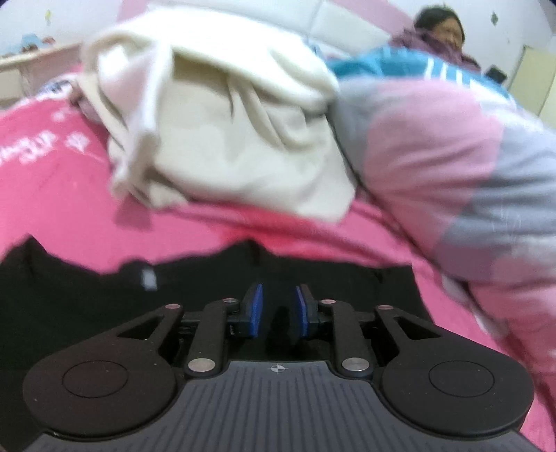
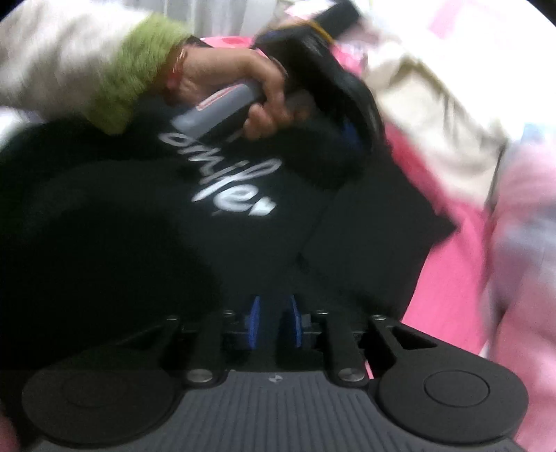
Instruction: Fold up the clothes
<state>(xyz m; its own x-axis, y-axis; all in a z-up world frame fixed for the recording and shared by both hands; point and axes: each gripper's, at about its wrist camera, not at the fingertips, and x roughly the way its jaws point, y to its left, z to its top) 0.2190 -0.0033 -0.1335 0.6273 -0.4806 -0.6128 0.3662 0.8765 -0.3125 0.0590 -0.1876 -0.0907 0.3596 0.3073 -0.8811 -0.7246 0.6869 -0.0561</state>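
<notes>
A black garment [image 1: 87, 295] with white script lettering [image 2: 226, 194] lies spread on the pink bed sheet [image 1: 69, 174]. My left gripper [image 1: 278, 306] hangs just above the garment's far edge, its blue pads [image 1: 256, 306] apart with no cloth pinched between them. My right gripper [image 2: 275, 320] hovers over the black cloth near a folded side panel [image 2: 375, 236], jaws apart and holding nothing. In the right wrist view a hand [image 2: 264, 87] in a green fuzzy cuff holds the left gripper [image 2: 347, 142] over the garment's far part. This view is blurred.
A crumpled cream garment [image 1: 226, 121] is heaped on the bed beyond the black one. A pink and grey quilt [image 1: 451, 174] bulges at the right, with teal cloth [image 1: 399, 62] behind it. A person [image 1: 441, 31] sits at the back right.
</notes>
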